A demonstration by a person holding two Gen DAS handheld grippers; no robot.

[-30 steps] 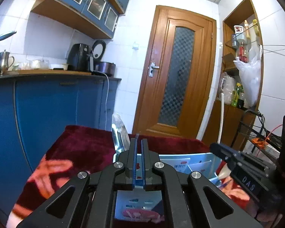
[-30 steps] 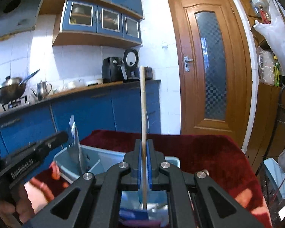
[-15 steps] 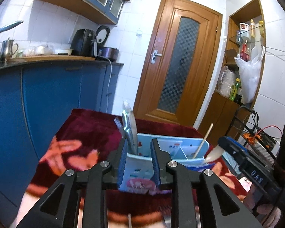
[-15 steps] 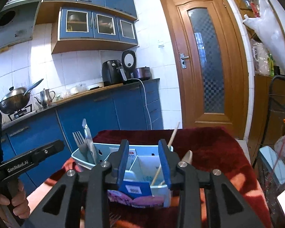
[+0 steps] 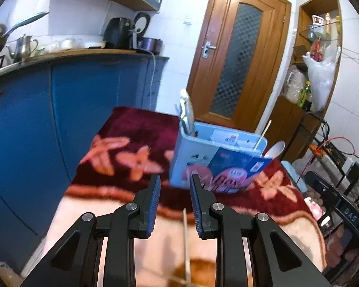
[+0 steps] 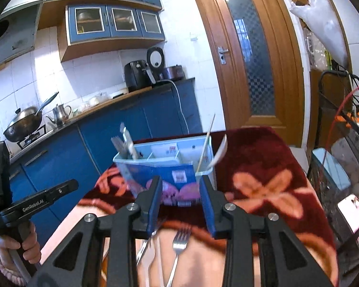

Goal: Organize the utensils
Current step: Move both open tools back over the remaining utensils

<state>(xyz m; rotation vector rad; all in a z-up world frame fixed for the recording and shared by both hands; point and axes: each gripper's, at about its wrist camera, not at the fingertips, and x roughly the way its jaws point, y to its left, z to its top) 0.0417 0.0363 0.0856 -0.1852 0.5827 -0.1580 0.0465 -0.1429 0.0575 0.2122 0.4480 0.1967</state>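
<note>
A light blue utensil caddy stands on a red floral blanket. It holds a knife and fork at its left end, a chopstick and a white spoon at its right end. My left gripper is open and empty, just short of the caddy; a chopstick lies below it. My right gripper is open and empty, with a fork and another utensil on the blanket beneath it.
Blue kitchen cabinets run along the left, close to the blanket. A wooden door is behind. A wire rack with cables stands to the right. The left gripper's handle shows in the right wrist view.
Both grippers let go of their utensils into the caddy, opened, and pulled back and up from it. The loose utensils on the blanket have come into view.
</note>
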